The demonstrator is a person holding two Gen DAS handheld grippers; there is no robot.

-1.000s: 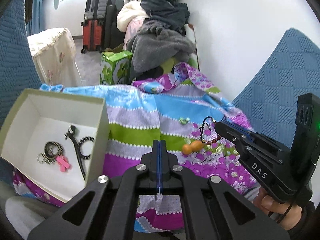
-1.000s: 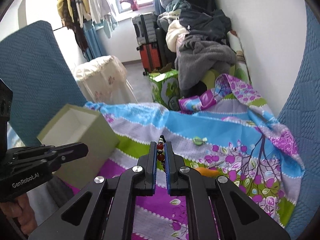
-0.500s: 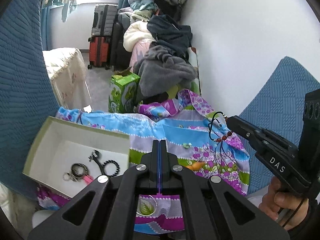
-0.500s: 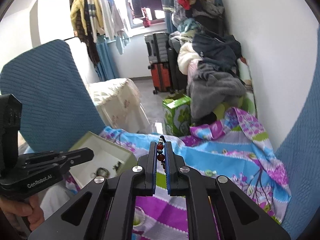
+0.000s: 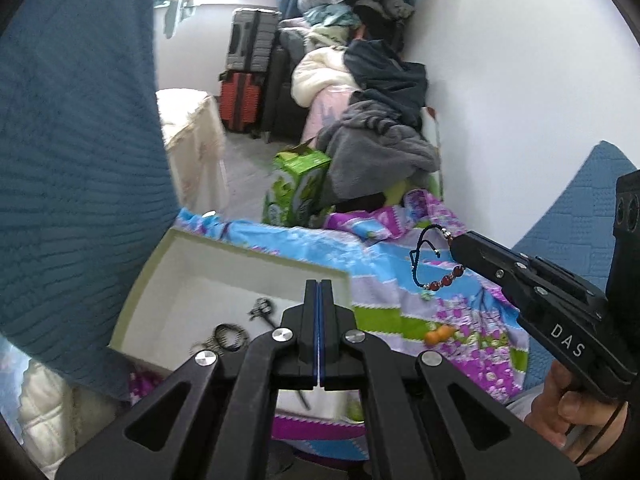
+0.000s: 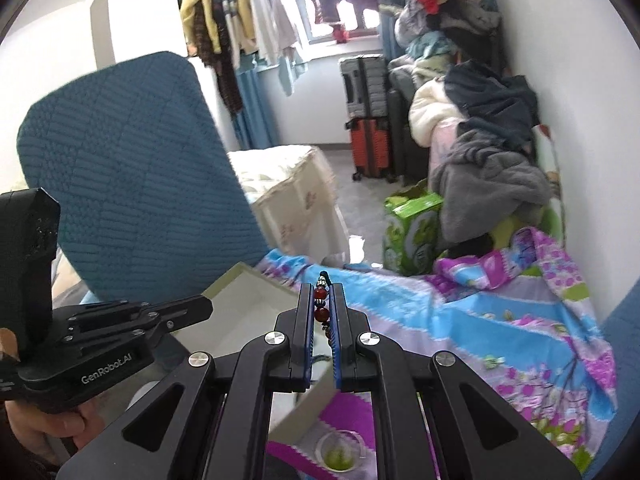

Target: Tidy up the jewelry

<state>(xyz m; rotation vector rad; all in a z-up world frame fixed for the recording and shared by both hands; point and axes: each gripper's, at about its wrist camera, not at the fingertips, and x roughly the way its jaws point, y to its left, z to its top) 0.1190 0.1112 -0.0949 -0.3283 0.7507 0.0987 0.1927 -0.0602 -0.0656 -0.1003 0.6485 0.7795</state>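
Observation:
My right gripper (image 6: pixel 322 294) is shut on a red-beaded bracelet (image 6: pixel 321 303). In the left wrist view the bracelet (image 5: pixel 438 276) hangs from that gripper's tip (image 5: pixel 456 242) with its dark cord looped, above the cloth right of the box. The pale green open box (image 5: pixel 240 276) holds a black hair tie (image 5: pixel 228 334) and a dark metal piece (image 5: pixel 262 310). My left gripper (image 5: pixel 319 292) is shut and empty over the box's near right side. It also shows in the right wrist view (image 6: pixel 200 306), left of the box (image 6: pixel 256 312).
A colourful floral cloth (image 5: pixel 420 320) covers the surface, with a small orange gourd charm (image 5: pixel 438 335) and a small green piece (image 5: pixel 426 295) on it. Blue chair backs (image 5: pixel 80 160) stand left and right. A green carton (image 5: pixel 298 188), clothes and suitcases lie beyond.
Both grippers have risen and tilted up. My right gripper lifted the bracelet off the cloth and carried it left toward the box. The left gripper stayed shut.

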